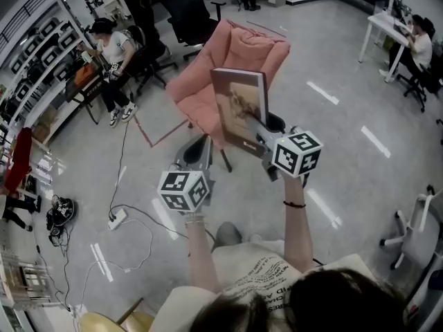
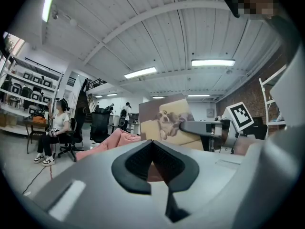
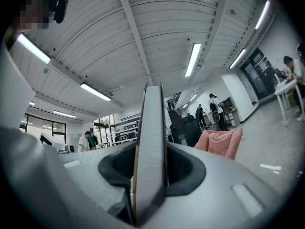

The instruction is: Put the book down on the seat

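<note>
Book: one, with a dog pictured on its cover. We held it upright by its lower corner in our right tongs, pads pressed on both covers. It hung in the air at the front edge of the pink seat, not resting on it. Left tongs: drawn together, nothing between them, beside the book and apart from it.

I see an open lab-style office: equipment shelves, a desk with a seated person, cables across the polished floor.
</note>
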`<action>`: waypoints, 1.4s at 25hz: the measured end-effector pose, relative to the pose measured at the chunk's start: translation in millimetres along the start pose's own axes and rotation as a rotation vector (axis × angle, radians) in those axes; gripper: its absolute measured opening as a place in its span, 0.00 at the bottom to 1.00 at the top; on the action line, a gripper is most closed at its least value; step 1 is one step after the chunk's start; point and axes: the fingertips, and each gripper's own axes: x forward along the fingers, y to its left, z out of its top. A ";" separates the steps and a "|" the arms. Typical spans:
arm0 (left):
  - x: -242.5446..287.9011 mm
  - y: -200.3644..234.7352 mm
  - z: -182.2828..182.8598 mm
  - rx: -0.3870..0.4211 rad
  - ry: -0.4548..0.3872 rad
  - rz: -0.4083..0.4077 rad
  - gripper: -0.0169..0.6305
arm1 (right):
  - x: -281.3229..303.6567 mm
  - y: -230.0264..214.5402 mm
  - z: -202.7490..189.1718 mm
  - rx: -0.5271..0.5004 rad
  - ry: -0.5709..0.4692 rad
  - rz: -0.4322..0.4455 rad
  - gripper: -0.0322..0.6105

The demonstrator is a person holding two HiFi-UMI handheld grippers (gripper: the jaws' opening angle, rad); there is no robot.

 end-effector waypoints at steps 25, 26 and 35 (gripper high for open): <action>97.2 165.6 -4.2 -0.077 0.106 -0.020 0.02 | 189.5 -46.8 -29.9 0.088 0.094 -0.029 0.28; 102.1 168.3 -8.7 -0.069 0.107 -0.025 0.02 | 192.6 -51.2 -33.8 0.089 0.087 -0.031 0.28; 138.1 197.7 -30.5 -0.050 0.106 -0.066 0.02 | 226.5 -73.7 -58.1 0.076 0.079 -0.044 0.28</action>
